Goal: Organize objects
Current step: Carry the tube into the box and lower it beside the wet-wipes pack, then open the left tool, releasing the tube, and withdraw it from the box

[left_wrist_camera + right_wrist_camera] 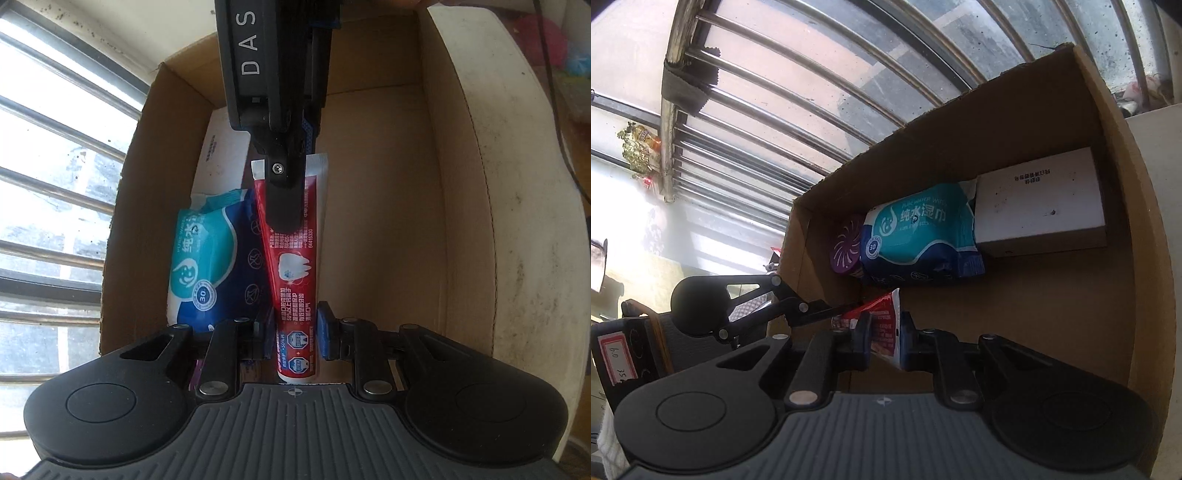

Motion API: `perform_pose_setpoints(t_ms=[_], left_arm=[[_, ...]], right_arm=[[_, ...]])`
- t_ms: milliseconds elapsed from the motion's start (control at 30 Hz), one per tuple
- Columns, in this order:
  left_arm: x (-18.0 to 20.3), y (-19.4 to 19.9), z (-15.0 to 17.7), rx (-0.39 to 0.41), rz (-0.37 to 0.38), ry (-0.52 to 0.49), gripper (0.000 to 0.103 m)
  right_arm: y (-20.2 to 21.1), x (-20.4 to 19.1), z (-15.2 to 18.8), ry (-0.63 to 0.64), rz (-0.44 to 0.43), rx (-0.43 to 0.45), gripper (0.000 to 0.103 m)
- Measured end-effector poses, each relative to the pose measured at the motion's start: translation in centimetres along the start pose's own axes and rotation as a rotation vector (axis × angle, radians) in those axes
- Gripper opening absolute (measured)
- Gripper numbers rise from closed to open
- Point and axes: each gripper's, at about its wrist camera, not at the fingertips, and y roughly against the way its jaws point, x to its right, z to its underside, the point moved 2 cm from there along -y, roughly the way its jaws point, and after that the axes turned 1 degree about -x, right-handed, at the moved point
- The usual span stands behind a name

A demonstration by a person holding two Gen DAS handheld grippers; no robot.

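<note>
Brown cardboard forms the open box (388, 184) that both cameras look into, with a barred window (55, 166) to its left in the left wrist view. Along the box's left wall lie a white carton (221, 155) at the far end and a teal and blue pack of wet wipes (207, 258) nearer, touching the carton. Just right of the wipes, the red toothpaste tube (295, 280) hangs over the box floor, held at both ends. The left gripper (294, 334) pinches its lower part, the blue pads pressed against the tube's sides. The right gripper (284, 195) comes in from the top and clamps the tube's crimped white end. The rest of the box floor to the right is bare cardboard, and a pale scuffed surface (524, 221) borders the box on that side.

In the right wrist view, a purple round lid (845, 248) sits leftmost in the box, against the wipes, then the carton. The right gripper's jaws are squeezed onto the tube's flat end.
</note>
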Motion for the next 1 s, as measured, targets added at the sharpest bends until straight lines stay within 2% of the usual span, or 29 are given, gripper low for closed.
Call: perform_pose_setpoints(t_ms=[133,167,233,267,333,400,433,533,667,733,800,900,1000], left_arm=[[-0.2,-2.4,0.1,-0.066,0.032,-0.024,0.022],[-0.4,-2.4,0.1,-0.072,0.028,-0.026,0.023],[-1.1,-2.7,0.1,-0.112,-0.007,0.003,0.023],[-1.2,-2.9,0.2,-0.131,-0.005,0.012,0.023],[-1.2,-3.6,0.5,-0.172,0.023,0.016,0.024],[-1.1,-3.9,0.5,-0.176,0.02,0.022,0.025],[-1.1,-3.9,0.5,-0.177,0.017,0.019,0.026],[-1.5,-3.7,0.6,-0.166,0.011,0.064,0.029],[-1.1,-2.9,0.9,-0.128,-0.022,0.039,0.031],[-1.0,-1.9,0.8,-0.072,-0.019,0.034,0.03],[-1.0,-1.2,0.6,-0.049,0.007,0.036,0.028],[-0.7,-1.7,0.4,-0.077,0.01,0.009,0.02],[-0.7,-2.3,0.6,-0.083,-0.017,0.004,0.019]], right_arm=[[-2.4,-0.2,0.0,0.057,0.126,-0.052,0.019],[-2.7,0.0,-0.2,0.028,0.13,-0.067,0.021],[-2.5,-0.4,-0.5,0.07,0.146,-0.043,0.02],[-2.5,-0.7,-0.6,0.096,0.179,-0.032,0.02],[-2.8,-0.6,-0.5,0.092,0.172,-0.032,0.02],[-3.5,-0.3,-0.2,0.071,0.197,-0.054,0.021],[-3.6,-0.4,-0.1,0.08,0.18,-0.056,0.02],[-3.4,-1.5,0.0,0.16,0.232,-0.027,0.02],[-4.4,-1.4,0.9,0.172,0.253,-0.076,0.02],[-4.2,-1.8,1.2,0.192,0.262,-0.05,0.02],[-4.4,-1.8,1.4,0.196,0.264,-0.055,0.02],[-4.3,-1.8,1.1,0.192,0.263,-0.058,0.02],[-4.3,-1.7,1.3,0.19,0.253,-0.062,0.02]])
